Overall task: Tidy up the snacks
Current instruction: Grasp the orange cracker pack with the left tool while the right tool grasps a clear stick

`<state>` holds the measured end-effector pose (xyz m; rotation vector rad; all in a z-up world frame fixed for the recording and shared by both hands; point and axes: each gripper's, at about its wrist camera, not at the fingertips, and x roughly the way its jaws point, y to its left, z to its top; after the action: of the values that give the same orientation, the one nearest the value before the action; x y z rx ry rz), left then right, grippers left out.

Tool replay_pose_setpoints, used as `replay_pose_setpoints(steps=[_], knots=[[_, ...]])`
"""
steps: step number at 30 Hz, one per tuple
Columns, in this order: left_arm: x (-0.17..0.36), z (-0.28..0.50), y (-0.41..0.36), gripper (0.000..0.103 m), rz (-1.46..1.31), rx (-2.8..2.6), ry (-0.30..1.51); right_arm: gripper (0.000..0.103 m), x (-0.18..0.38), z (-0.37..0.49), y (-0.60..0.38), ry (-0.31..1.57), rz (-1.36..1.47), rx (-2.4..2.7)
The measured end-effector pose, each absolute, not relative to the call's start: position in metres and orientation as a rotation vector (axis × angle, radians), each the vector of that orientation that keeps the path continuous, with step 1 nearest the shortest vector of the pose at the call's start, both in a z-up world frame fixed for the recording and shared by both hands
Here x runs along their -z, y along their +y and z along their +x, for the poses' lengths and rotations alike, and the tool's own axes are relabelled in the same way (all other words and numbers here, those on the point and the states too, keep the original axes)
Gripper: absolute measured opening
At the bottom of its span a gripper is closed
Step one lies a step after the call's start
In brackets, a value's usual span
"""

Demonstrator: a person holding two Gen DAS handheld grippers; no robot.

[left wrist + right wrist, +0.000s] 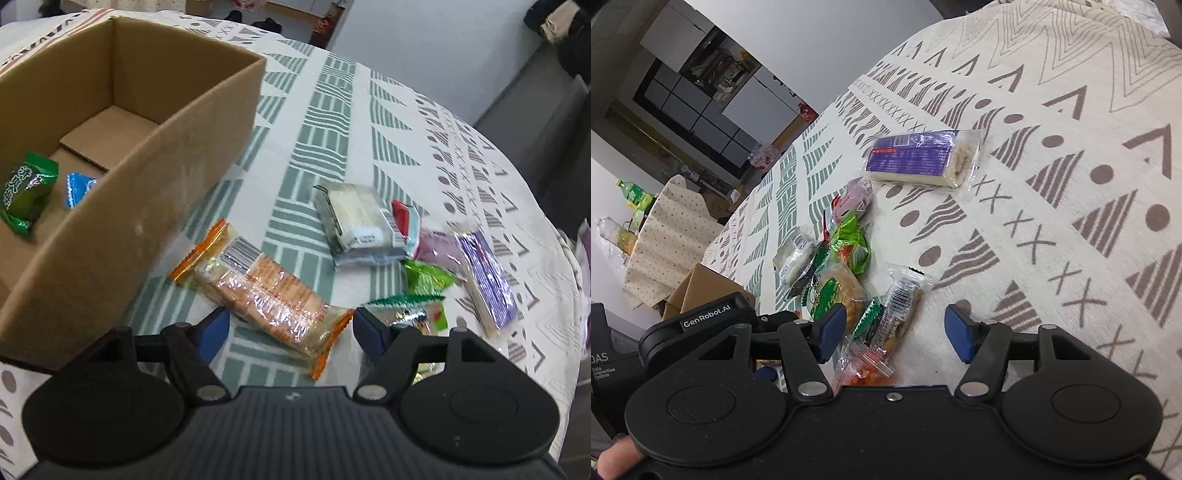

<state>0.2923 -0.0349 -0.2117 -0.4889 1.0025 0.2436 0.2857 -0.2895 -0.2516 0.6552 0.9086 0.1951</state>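
An open cardboard box (177, 177) stands at the left in the left wrist view, holding a green packet (26, 188) and a blue packet (79, 186). My left gripper (290, 328) is open, its blue pads either side of the near end of an orange-wrapped cracker pack (258, 291); I cannot tell whether they touch it. Beyond lie a grey wafer pack (356, 221), a purple pack (487, 273) and green packets (424, 280). My right gripper (895, 328) is open above a clear-wrapped bar (897, 310) and a red-orange packet (866, 367). The purple pack (919, 155) lies farther off.
A patterned cloth (1071, 221) covers the round table. A heap of green snack packets (846, 254) and a round bun pack (834, 291) lies left of my right gripper. The left gripper's body (698, 325) sits at the lower left. The table edge (565, 258) curves at the right.
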Motion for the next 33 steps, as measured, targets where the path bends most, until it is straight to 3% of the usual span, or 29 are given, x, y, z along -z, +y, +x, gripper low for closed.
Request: replay_pose_setpoints(steps=[4,6,9,10,12,14,16,21,33], knots=[[0.213,0.294,-0.039,0.072,-0.454,-0.243,0.996,0.040,0.252,0.291,-0.285,0.904,0.623,-0.178],[0.213,0.293,-0.040,0.065,-0.440,-0.251,0.996,0.031,0.255,0.295,-0.284,0.907,0.617,-0.169],[0.213,0.292,-0.038,0.046,-0.421,-0.258,1.004,0.021,0.256,0.297,-0.285,0.909,0.610,-0.160],[0.213,0.292,-0.037,0.030,-0.419,-0.256,1.009,0.018,0.256,0.297,-0.286,0.909,0.613,-0.159],[0.213,0.291,-0.036,0.025,-0.426,-0.239,1.016,0.018,0.257,0.296,-0.289,0.909,0.627,-0.158],[0.212,0.290,-0.038,0.011,-0.418,-0.220,1.028,0.018,0.255,0.294,-0.291,0.908,0.628,-0.148],[0.212,0.287,-0.039,0.005,-0.415,-0.208,1.039,0.018,0.254,0.292,-0.293,0.906,0.624,-0.136],[0.210,0.274,-0.046,0.000,-0.405,-0.177,1.052,0.018,0.251,0.285,-0.304,0.910,0.639,-0.100],[0.208,0.238,-0.068,0.000,-0.367,-0.089,1.109,0.018,0.245,0.275,-0.317,0.918,0.647,-0.035]])
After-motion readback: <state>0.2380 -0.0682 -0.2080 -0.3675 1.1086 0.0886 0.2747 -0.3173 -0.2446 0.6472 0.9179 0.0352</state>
